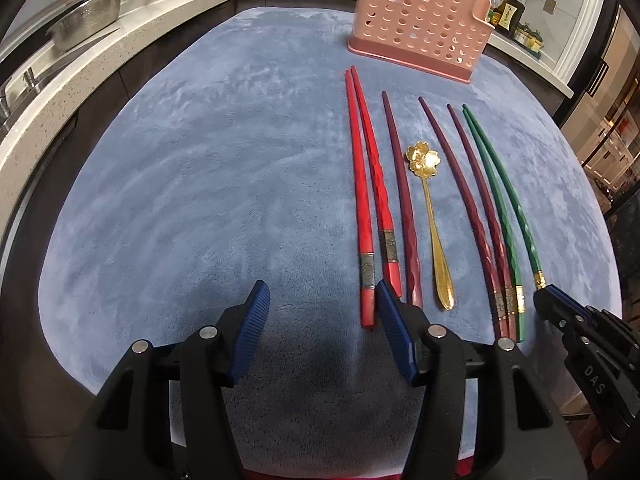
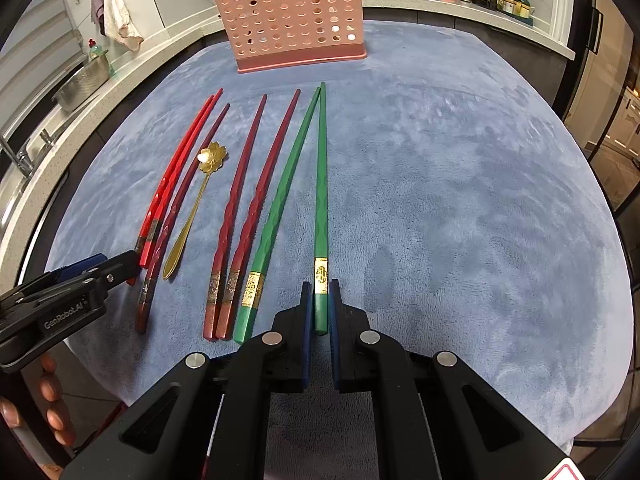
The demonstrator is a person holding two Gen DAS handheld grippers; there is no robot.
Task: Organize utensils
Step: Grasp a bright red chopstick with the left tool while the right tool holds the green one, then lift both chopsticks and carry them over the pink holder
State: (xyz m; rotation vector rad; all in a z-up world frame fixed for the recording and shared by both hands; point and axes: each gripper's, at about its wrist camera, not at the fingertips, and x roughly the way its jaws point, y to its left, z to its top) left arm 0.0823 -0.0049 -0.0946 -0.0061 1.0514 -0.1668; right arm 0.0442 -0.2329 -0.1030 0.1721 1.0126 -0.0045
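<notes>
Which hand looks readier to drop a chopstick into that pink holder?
The right gripper: its jaws are shut on a green chopstick. The left gripper is open beside the red chopsticks, holding nothing.

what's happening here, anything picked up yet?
A person holds a gripper in each hand over a blue cloth. The right gripper has its jaws shut on the butt end of one green chopstick, which still lies on the cloth. The left gripper is open beside the red chopsticks, holding nothing. The dark red chopsticks, the gold spoon and the other green one lie in a row. The pink holder stands behind.
</notes>
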